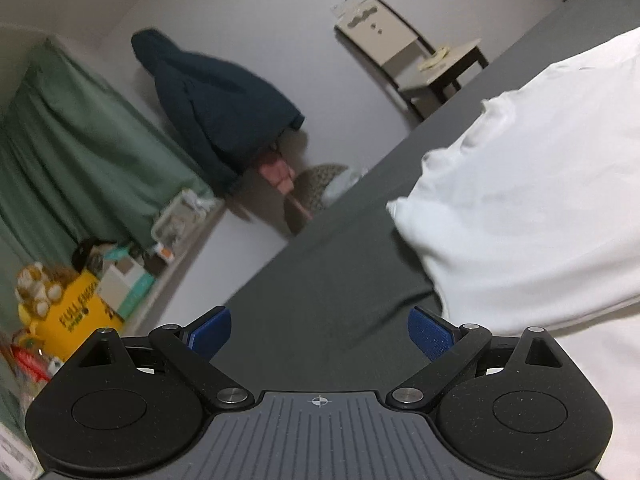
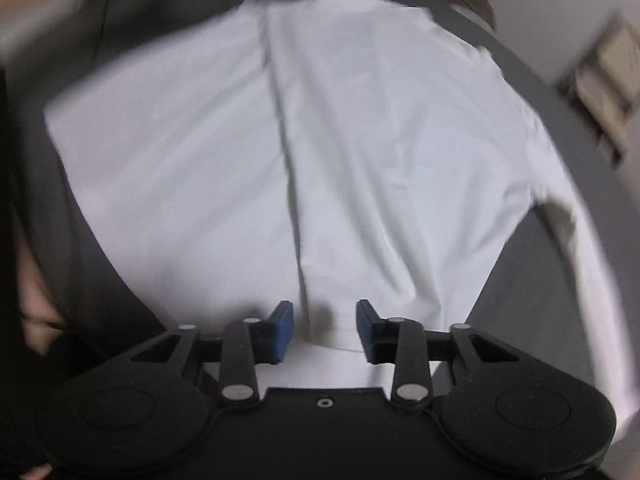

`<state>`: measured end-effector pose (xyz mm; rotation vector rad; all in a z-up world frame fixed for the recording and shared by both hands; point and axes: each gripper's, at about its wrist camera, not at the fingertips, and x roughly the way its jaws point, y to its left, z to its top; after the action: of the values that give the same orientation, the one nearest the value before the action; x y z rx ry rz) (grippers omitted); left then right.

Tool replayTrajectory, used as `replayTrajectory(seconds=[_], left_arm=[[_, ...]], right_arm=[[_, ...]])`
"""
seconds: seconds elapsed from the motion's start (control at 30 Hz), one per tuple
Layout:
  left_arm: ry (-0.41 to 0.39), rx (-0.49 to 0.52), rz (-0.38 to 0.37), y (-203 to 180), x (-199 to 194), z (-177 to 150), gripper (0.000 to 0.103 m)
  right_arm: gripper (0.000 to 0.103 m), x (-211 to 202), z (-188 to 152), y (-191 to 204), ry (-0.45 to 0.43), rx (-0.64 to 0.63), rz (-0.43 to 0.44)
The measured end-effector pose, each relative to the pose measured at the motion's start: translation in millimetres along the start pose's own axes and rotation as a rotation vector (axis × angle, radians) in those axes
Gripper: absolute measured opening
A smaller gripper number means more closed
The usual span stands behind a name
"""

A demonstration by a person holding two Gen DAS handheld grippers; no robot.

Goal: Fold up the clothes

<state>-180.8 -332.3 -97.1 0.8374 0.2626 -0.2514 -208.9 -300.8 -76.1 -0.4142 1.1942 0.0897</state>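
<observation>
left wrist view, dark coat on wall, chair, white shirt

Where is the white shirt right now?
The white shirt lies spread on the dark grey surface, straight ahead of the right gripper and right of the left gripper.

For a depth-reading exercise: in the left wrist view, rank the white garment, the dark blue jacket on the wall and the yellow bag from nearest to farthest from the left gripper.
From the left gripper:
1. White garment, just right of the fingers.
2. Yellow bag, low left, on the floor.
3. Dark blue jacket, upper left, on the far wall.
</observation>
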Motion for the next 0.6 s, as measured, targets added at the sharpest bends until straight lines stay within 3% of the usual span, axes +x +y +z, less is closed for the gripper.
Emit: replayTrajectory(seconds=[0.13,0.2,0.23,0.43,0.57,0.6], left_arm=[[-0.016,0.023,-0.028,-7,-4,-1,0.096],[-0.021,0.008,-0.066,-10,-5,-2,0.096],[-0.024,0.007,-0.083,-12,-6,-2,0.096],[-0.049,0.032,-0.132,-20,-6,-3,0.096],[-0.051,0.04,-0.15,-23,-4,-4,0.096],[-0.05,0.034,-0.157,-22,-4,-4,0.096]], right_arm=[[0.022,22,2,28,0.057,-0.117,-0.109],[0.005,31,8,33,0.064,-0.123,-0.122],[0.005,33,9,33,0.066,-0.116,-0.117],[0.004,6,3,25,0.039,-0.088,0.059],[0.006,12,4,29,0.063,-0.112,0.08],[0.01,16,5,31,0.08,-0.106,0.094]])
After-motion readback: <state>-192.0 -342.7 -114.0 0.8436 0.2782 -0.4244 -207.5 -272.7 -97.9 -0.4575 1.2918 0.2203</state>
